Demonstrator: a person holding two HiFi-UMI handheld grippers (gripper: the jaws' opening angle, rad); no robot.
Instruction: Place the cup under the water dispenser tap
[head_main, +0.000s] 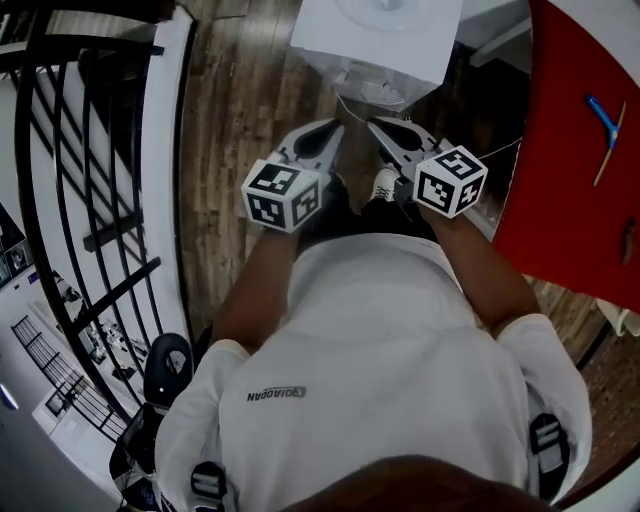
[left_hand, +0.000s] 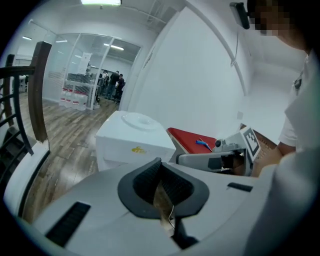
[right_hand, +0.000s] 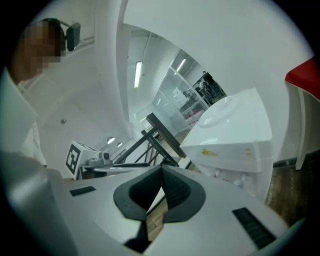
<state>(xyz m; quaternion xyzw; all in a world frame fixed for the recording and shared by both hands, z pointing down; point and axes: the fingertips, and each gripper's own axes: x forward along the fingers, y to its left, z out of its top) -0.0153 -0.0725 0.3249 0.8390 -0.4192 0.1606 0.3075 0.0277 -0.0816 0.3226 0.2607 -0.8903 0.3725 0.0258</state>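
No cup shows in any view. The white water dispenser (head_main: 380, 35) stands on the wooden floor ahead of me, its taps (head_main: 368, 88) facing me below its top. It also shows in the left gripper view (left_hand: 132, 137) and, tilted, in the right gripper view (right_hand: 232, 135). I hold both grippers raised in front of my chest, side by side, pointing at the dispenser. My left gripper (head_main: 335, 125) is shut with nothing in it, its tips meeting (left_hand: 160, 161). My right gripper (head_main: 372, 122) is shut too and empty, tips together (right_hand: 161, 169).
A red tabletop (head_main: 580, 150) lies to the right with a blue thing (head_main: 603, 118) on it. A black railing (head_main: 80, 200) with a white edge runs along the left. Wooden floor (head_main: 225, 150) lies between railing and dispenser. People stand far off behind glass (left_hand: 112, 82).
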